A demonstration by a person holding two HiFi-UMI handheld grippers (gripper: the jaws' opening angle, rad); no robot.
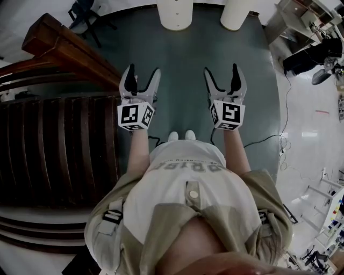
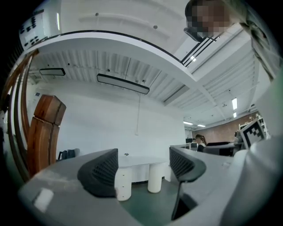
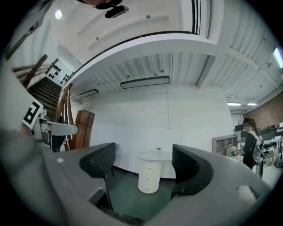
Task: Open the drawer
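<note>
A white round table stands on white cylinder pedestals (image 1: 174, 13) at the far end of the green floor (image 1: 183, 59). In the right gripper view one pedestal (image 3: 148, 176) shows small knobs down its front, like stacked drawers. The left gripper view shows two pedestals (image 2: 123, 183) side by side. My left gripper (image 1: 143, 72) and right gripper (image 1: 221, 71) are held level in front of the body, well short of the table. Both are open, with nothing between the jaws in either gripper view, left gripper (image 2: 143, 167) and right gripper (image 3: 143, 165).
A dark wooden staircase (image 1: 54, 145) with a heavy handrail fills the left. A black cable (image 1: 269, 140) runs over the floor at the right. Desks and equipment (image 1: 306, 32) stand at the far right, where a person (image 3: 250, 141) is. A chair (image 1: 80, 16) is at the far left.
</note>
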